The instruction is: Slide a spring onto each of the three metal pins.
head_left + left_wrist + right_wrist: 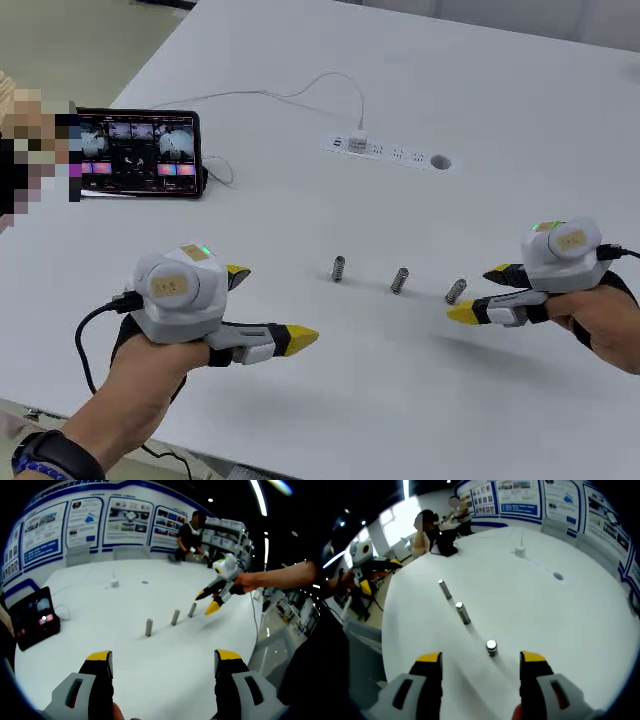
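On the white bench (pixel 420 400), a black tablet with a lit screen (pixel 140 152) lies at the far left, and nearer the person the left gripper (pixel 272 305) hovers with its yellow-tipped fingers spread wide and empty. Three small grey metal coil springs stand upright in a row mid-bench: the left spring (pixel 338 268), the middle spring (pixel 400 280) and the right spring (pixel 456 291). Just beside that last one the right gripper (pixel 478 292) hangs with its fingers likewise parted, holding nothing.

Three upright springs (pixel 400 280), one row
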The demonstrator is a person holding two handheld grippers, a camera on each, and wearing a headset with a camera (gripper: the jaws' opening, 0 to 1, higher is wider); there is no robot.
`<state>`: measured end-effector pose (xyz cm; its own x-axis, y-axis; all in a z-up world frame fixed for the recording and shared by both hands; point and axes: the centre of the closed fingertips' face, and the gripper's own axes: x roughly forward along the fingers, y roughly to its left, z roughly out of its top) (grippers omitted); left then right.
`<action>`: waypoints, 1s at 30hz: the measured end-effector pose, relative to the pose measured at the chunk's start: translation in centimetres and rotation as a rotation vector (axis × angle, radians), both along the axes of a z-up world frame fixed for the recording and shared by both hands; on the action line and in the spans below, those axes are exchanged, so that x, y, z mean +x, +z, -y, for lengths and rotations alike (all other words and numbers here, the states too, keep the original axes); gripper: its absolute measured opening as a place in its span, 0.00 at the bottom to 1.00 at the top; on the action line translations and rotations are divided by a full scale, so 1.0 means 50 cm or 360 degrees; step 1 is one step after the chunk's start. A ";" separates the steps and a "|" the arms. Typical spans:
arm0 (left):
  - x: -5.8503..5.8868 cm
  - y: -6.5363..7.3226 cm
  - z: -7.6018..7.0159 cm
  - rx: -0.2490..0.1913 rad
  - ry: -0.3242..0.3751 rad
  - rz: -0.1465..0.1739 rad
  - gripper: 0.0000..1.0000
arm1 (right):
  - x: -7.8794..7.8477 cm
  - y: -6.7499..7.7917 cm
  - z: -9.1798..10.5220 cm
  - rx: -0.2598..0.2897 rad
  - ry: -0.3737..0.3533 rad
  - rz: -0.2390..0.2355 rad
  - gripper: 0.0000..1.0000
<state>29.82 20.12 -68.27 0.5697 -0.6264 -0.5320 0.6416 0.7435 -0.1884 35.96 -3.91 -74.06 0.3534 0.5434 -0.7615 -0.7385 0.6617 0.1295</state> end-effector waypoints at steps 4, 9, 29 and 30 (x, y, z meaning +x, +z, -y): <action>0.006 0.004 0.002 -0.0023 0.0000 0.0005 0.85 | -0.010 0.005 -0.005 0.0039 -0.0022 0.0003 0.65; 0.015 0.011 0.001 -0.0036 0.0004 0.0020 0.90 | -0.026 0.008 -0.008 0.0080 -0.0071 0.0003 0.66; 0.026 0.025 -0.002 -0.0084 0.0019 0.0019 0.91 | -0.085 0.011 0.017 0.0193 -0.0233 0.0026 0.67; 0.028 0.025 -0.002 -0.0083 0.0019 0.0022 0.91 | -0.086 0.013 0.018 0.0198 -0.0242 0.0032 0.67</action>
